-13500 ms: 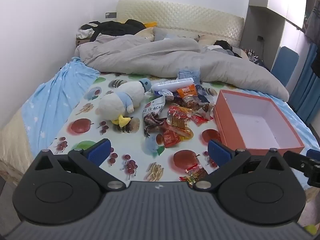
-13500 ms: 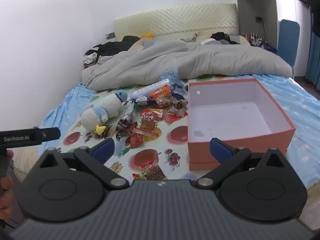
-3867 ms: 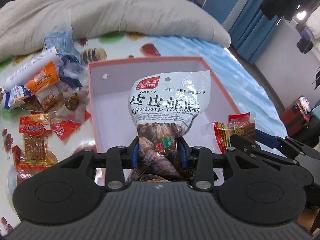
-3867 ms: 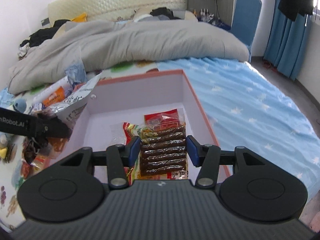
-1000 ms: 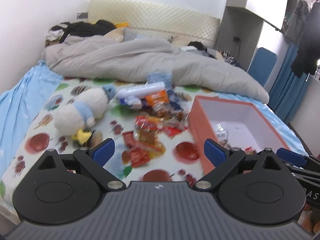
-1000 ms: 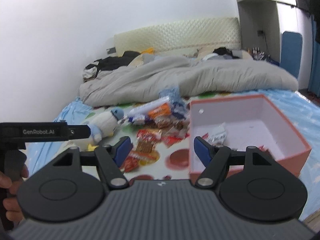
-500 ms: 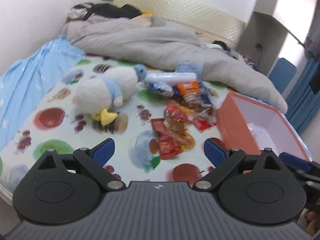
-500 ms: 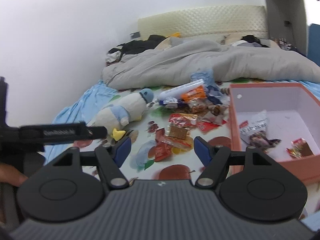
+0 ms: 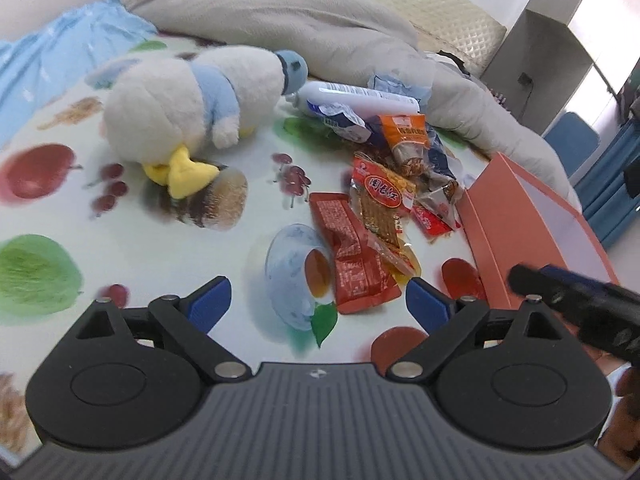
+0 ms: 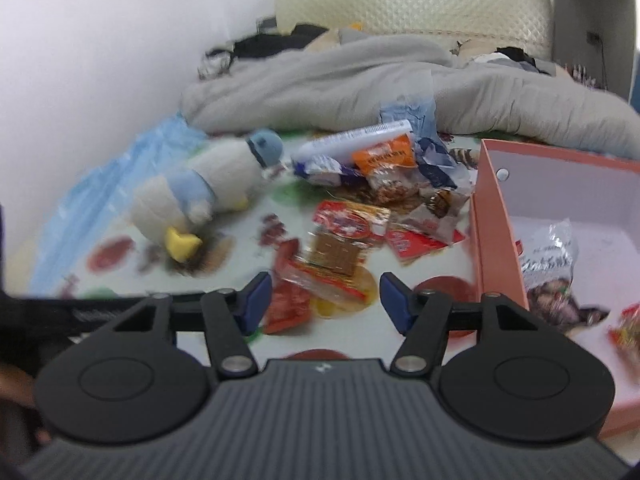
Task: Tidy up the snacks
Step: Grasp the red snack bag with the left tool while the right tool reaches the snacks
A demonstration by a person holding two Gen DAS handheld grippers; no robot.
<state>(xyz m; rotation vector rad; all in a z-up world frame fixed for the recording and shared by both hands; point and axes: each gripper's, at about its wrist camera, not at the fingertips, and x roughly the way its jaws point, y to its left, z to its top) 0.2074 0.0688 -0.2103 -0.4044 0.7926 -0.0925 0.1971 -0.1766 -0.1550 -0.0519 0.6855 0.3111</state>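
Observation:
Several snack packets lie heaped on the fruit-print sheet: a red packet (image 9: 354,258), a yellow-red packet (image 9: 382,204) and an orange one (image 9: 406,136). My left gripper (image 9: 318,306) hovers open just short of the red packet, nothing between its fingers. My right gripper (image 10: 326,300) is low over the same heap, above the clear yellow-red packet (image 10: 340,246); its jaws are closing and no pad presses on anything. The orange box (image 10: 494,240) stands to the right and holds a silver shrimp-snack bag (image 10: 550,256) and a small red packet (image 10: 624,328).
A white plush duck (image 9: 188,108) lies left of the heap. A grey duvet (image 9: 280,20) is bunched behind it, with a white tube (image 9: 360,98) at its foot. The right gripper's dark body (image 9: 576,308) crosses the left wrist view at lower right.
Both grippers have dropped and moved in toward the snack heap, which now looks much larger. The right gripper's jaws have narrowed. The left gripper's jaws stay wide.

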